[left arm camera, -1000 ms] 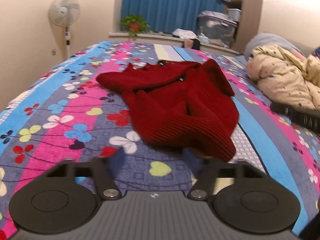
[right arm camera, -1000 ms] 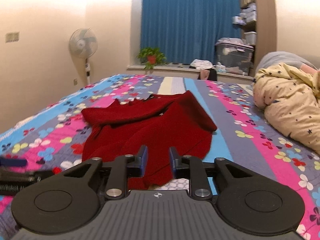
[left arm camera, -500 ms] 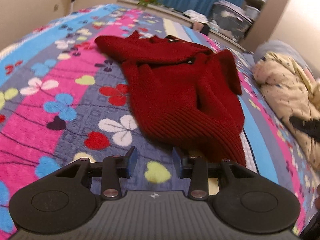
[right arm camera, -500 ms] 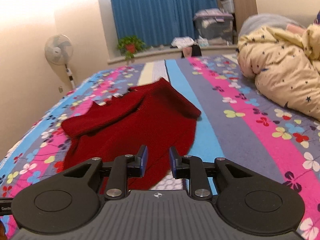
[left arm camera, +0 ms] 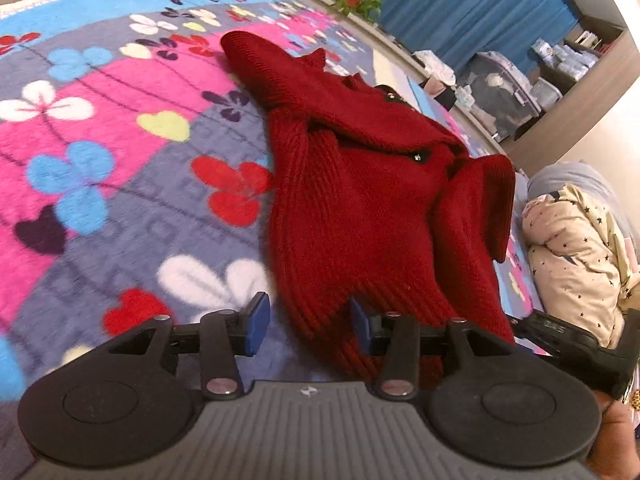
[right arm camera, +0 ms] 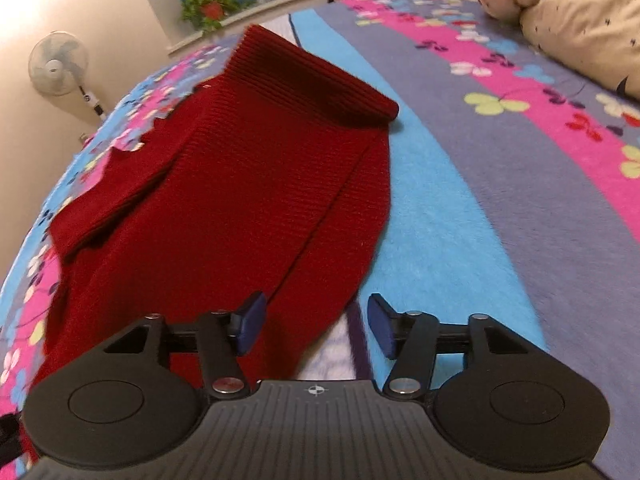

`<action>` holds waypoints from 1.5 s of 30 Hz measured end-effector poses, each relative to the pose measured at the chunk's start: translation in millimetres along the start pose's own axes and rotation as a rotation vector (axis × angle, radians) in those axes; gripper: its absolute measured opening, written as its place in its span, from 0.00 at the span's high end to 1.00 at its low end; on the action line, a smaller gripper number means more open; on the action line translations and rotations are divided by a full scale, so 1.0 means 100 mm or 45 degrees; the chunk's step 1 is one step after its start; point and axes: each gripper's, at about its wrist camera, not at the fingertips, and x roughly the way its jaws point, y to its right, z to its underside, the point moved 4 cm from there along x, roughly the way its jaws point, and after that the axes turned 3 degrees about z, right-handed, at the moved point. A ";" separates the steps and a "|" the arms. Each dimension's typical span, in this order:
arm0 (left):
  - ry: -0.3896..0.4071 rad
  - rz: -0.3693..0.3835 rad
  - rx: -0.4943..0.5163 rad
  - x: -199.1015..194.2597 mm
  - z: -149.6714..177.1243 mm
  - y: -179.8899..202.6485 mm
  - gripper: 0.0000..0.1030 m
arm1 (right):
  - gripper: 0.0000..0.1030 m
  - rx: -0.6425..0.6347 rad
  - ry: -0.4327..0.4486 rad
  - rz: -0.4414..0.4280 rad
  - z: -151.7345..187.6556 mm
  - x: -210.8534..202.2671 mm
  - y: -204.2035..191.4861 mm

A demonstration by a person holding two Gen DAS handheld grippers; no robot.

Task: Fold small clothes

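Hovering low over the near hem, the left gripper [left arm camera: 306, 326] has its jaws part-way apart, having just been opening, with a corner of the red sweater [left arm camera: 360, 200] lying between the blue pads but not pinched. The right gripper [right arm camera: 314, 322] has its jaws wide, having just been opening; the hem's right corner sits by the left pad, the right pad over bare blanket, and nothing is gripped.

The sweater [right arm camera: 240, 184] lies crumpled on the bed's flowered blanket [left arm camera: 100, 160], its long axis running away from both cameras: ribbed hem nearest, collar end farthest, toward the window. One sleeve stretches out to the left at the far end; the other is folded over the right side of the body. In the left view the right gripper's black body [left arm camera: 568, 336] shows at the right edge, partly cut off.

Beyond the bed, a clear storage bin [left arm camera: 504, 100] holds contents too blurred to name. A potted plant [right arm camera: 210, 6] stands on the ledge before the blue curtain [left arm camera: 460, 0], a standing fan [right arm camera: 60, 64] by the wall, and a star-print duvet [left arm camera: 576, 256] is bunched at the right.
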 end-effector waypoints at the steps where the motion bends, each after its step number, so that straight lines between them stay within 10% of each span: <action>1: 0.006 0.009 -0.001 0.04 -0.02 0.01 0.48 | 0.35 -0.015 0.021 -0.004 -0.02 0.04 -0.01; 7: 0.040 -0.005 0.067 0.22 -0.06 0.16 0.48 | 0.29 -0.182 0.125 0.042 0.00 0.20 -0.16; 9: 0.037 -0.033 0.113 0.24 -0.05 0.22 0.56 | 0.74 -0.229 0.154 0.028 -0.04 0.17 -0.21; 12: 0.008 -0.022 0.099 0.19 -0.05 0.25 0.75 | 0.89 -0.228 0.211 -0.065 -0.09 -0.05 -0.27; 21: 0.042 0.051 0.243 -0.71 -0.24 0.26 0.90 | 0.92 -0.212 0.294 -0.045 0.11 -1.24 -0.04; 29: 0.157 0.095 0.340 -1.86 -0.63 -0.19 1.00 | 0.93 -0.388 0.061 -0.115 0.90 -1.93 0.00; 35: -0.014 0.073 0.257 -1.78 -0.48 -0.61 0.99 | 0.93 -0.607 -0.076 -0.101 1.22 -1.89 -0.16; 40: -0.124 0.081 0.277 -1.58 -0.41 -0.58 0.91 | 0.89 -0.462 0.090 -0.087 0.92 -1.96 0.08; 45: -0.200 0.051 0.334 -1.28 -0.33 -0.49 0.91 | 0.65 -0.415 0.246 0.112 0.60 -1.82 0.39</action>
